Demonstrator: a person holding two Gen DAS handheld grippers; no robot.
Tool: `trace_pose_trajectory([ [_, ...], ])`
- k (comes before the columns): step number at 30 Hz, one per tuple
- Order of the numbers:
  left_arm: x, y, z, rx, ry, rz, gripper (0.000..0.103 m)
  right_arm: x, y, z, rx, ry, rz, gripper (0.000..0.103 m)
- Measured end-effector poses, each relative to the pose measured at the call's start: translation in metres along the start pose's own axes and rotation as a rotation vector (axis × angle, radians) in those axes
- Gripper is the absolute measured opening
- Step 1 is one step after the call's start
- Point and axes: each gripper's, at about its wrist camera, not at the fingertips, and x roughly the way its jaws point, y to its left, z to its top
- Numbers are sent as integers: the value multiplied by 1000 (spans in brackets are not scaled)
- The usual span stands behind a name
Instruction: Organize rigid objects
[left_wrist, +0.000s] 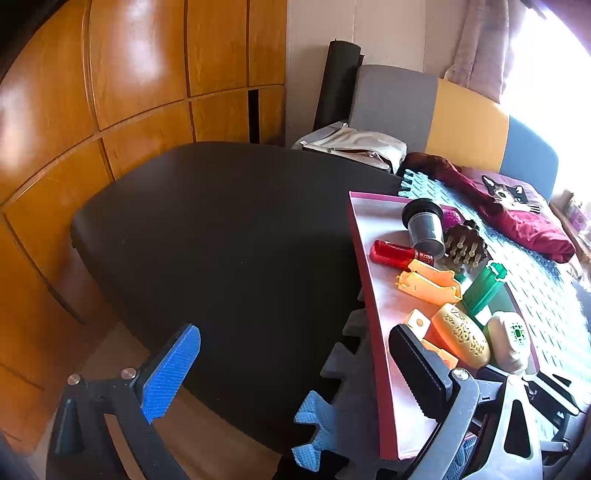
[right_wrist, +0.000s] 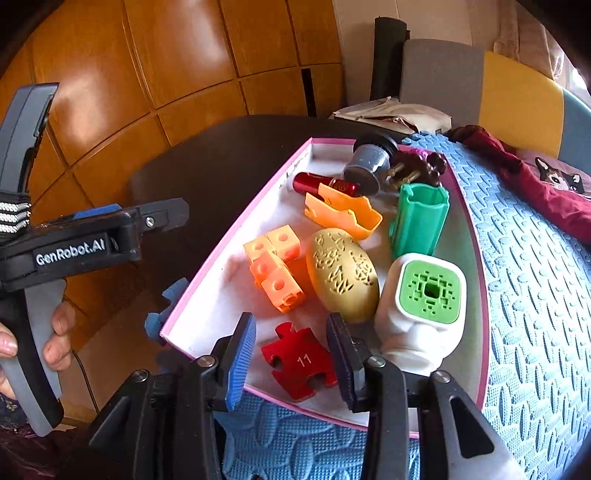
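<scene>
Pink-rimmed tray (right_wrist: 229, 236) on blue foam mat (right_wrist: 535, 295)

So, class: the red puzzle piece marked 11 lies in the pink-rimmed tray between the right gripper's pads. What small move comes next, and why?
Probably lift the right gripper away: the red puzzle piece marked 11 lies flat in the pink-rimmed tray, pads clear of it.

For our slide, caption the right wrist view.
Right gripper open over red puzzle piece in the pink-rimmed tray.

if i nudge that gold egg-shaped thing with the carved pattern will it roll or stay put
The gold carved egg-shaped piece would probably roll or wobble, since it lies on its rounded side. It likely won't go far: orange cube blocks sit to its left and a white-and-green block to its right. It looks rigid.
</scene>
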Motion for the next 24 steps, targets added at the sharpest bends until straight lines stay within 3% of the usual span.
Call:
trace_pose_trajectory([
  [6, -9, -3, 1, 0, -17, -13, 103, -22, 6, 4, 1, -89, -45, 40],
  [12, -22, -9, 0, -2, -32, -52, 103, -47, 1, 16, 51, -216, -198, 45],
  [16, -33, -15, -2, 1, -52, -90, 103, -52, -7, 22, 89, -226, -314, 45],
  [24, -41, -28, -7, 33, -60, -111, 103, -53, -22, 15, 156, -217, -317, 45],
])
